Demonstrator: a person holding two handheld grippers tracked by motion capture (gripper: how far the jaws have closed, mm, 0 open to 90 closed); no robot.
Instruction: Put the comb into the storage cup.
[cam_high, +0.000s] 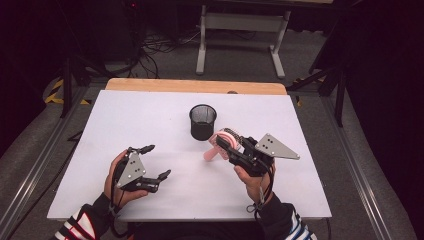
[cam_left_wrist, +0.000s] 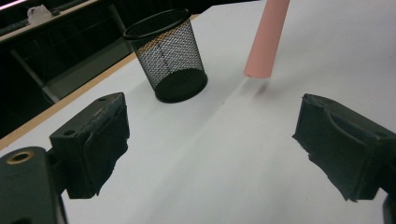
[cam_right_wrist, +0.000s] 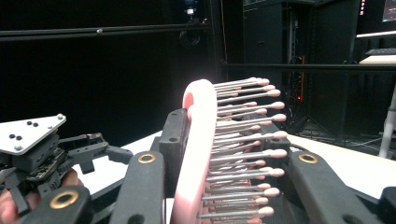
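Right claw (cam_high: 226, 144) clamps the pink hairbrush (cam_high: 218, 145) just beside the mesh cup (cam_high: 203, 121); left claw (cam_high: 155, 161) gapes empty (well short of the cup). The angled brush could clip the cup's rim and topple it.

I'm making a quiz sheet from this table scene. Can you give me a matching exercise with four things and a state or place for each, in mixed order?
Things:
1. left tool
2. right tool
3. mesh cup
4. hairbrush

States or places:
A. stands upright and empty on the white table
B. pink, held off the table with its handle pointing down
C. jaws wide apart, nothing between them
D. clamped on the brush head

Pairs: 1-C, 2-D, 3-A, 4-B
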